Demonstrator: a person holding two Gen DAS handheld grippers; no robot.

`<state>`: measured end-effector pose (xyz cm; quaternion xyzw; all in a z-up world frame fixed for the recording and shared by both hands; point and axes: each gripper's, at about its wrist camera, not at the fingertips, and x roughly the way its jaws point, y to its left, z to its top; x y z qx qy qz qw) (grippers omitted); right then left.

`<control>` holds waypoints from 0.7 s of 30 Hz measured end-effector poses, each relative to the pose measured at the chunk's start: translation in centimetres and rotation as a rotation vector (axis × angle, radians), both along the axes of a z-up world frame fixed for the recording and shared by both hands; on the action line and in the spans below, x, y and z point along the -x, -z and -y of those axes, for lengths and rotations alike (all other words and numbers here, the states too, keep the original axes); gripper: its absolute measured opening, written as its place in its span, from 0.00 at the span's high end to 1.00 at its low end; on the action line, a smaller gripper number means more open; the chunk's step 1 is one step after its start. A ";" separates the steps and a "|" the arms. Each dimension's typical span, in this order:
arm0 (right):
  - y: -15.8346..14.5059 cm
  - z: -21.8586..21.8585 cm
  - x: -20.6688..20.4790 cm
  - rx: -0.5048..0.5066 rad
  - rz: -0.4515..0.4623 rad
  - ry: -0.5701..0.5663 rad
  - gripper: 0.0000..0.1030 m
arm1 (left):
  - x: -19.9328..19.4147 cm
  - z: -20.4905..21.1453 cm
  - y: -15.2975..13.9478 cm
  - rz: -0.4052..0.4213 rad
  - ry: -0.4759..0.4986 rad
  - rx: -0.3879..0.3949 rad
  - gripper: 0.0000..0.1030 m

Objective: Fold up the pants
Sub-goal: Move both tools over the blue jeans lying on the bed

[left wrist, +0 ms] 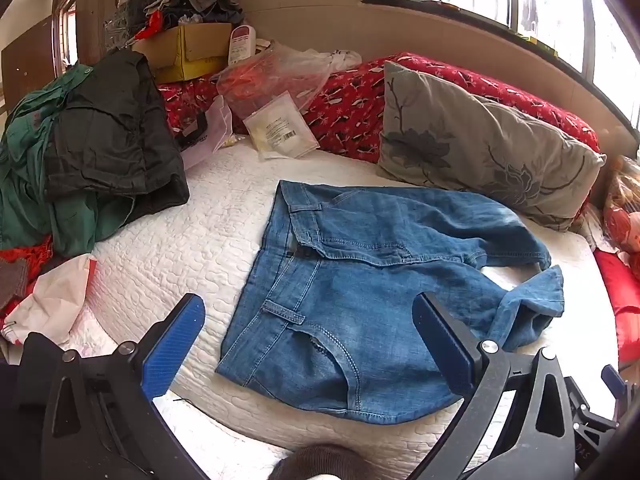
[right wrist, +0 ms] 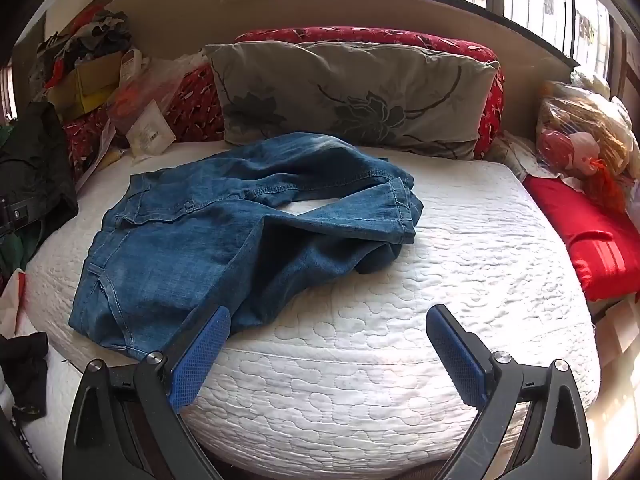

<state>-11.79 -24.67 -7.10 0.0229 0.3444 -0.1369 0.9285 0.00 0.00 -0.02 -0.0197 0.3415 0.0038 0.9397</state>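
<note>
Clearly both tools are idle over the white quilted mattress [right wrist: 360, 360], with the jeans [right wrist: 224, 232] as the thing to steer by. Left of the jeans, a heap of dark green clothes [left wrist: 92, 148] sits at the mattress edge, and beyond it a yellow cardboard box [left wrist: 188, 52] piled with garments stands against the wall. The left gripper [left wrist: 308, 344] is spread wide and grasps nothing: its left blue pad [left wrist: 172, 348] hangs over bare quilting just left of the jeans' waistband, while the right pad shows in front of the denim seat; whether that pad touches the cloth cannot be told. The jeans lie roughly flat in the middle of the mattress, waistband toward the left, legs bent back over each other toward the right so the hems bunch together. Behind the jeans a grey flowered pillow [right wrist: 352, 92] leans on a red patterned cushion [right wrist: 360, 36]. The right gripper [right wrist: 328, 356] is likewise spread wide and empty, its left pad [right wrist: 200, 364] in front of the jeans' near edge, its right pad over bare quilt. Right of the jeans, well apart, lies a red cloth [right wrist: 592, 232].
</note>
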 end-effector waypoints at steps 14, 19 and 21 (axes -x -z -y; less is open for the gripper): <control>0.9 0.6 0.4 -0.030 0.005 0.001 0.04 | -0.8 -1.7 4.0 -0.146 -0.007 -0.001 0.00; 1.0 1.2 0.5 -0.038 0.009 0.013 0.04 | -1.0 -1.5 3.9 -0.147 -0.007 -0.003 0.00; 1.0 1.2 0.4 -0.039 0.009 0.017 0.04 | -1.0 -1.5 4.0 -0.144 -0.008 -0.007 0.00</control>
